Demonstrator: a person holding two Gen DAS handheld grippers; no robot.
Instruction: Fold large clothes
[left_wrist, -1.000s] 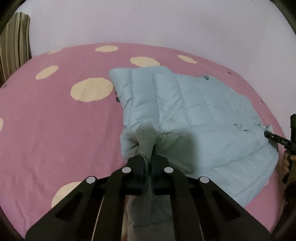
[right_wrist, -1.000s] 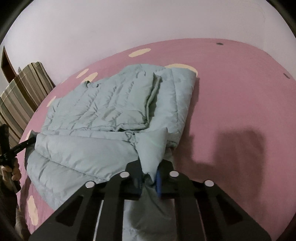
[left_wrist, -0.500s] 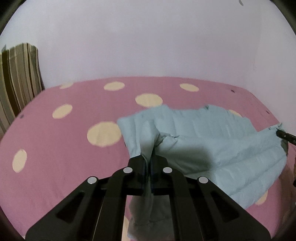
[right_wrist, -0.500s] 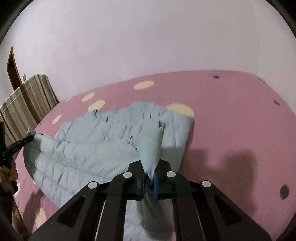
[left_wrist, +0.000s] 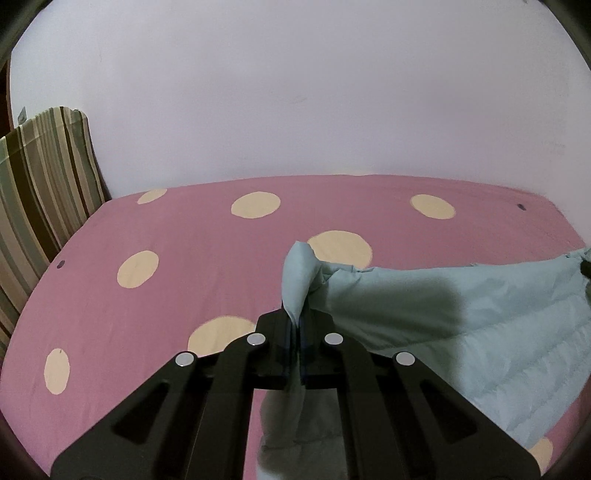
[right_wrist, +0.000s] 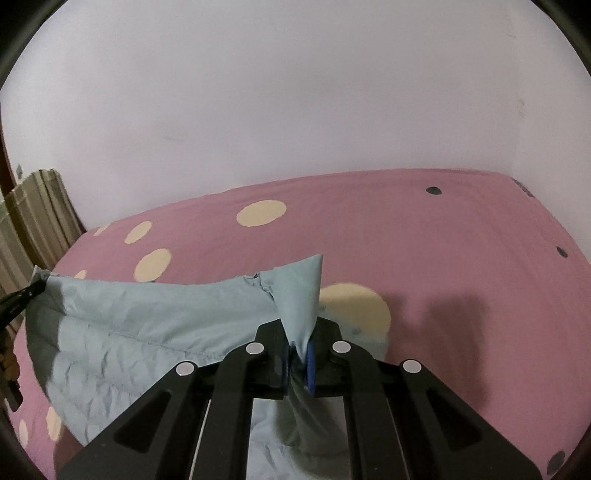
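A pale blue quilted puffer jacket (left_wrist: 461, 325) hangs stretched between my two grippers above a pink bed. My left gripper (left_wrist: 295, 325) is shut on one corner of it, and the cloth runs off to the right. My right gripper (right_wrist: 297, 350) is shut on the other corner of the jacket (right_wrist: 147, 332), which runs off to the left. The tip of the left gripper (right_wrist: 22, 295) shows at the left edge of the right wrist view, pinching the far corner. Most of the jacket is lifted off the bed; its lower part is hidden below the frames.
The bed has a pink sheet (left_wrist: 184, 258) with cream dots and a few small dark spots. A striped cushion (left_wrist: 40, 177) leans at the left end. A plain white wall (left_wrist: 295, 92) stands right behind the bed.
Both grippers have risen and tilted up, lifting the jacket off the bed. It lay folded flat a second ago and now hangs stretched between them.
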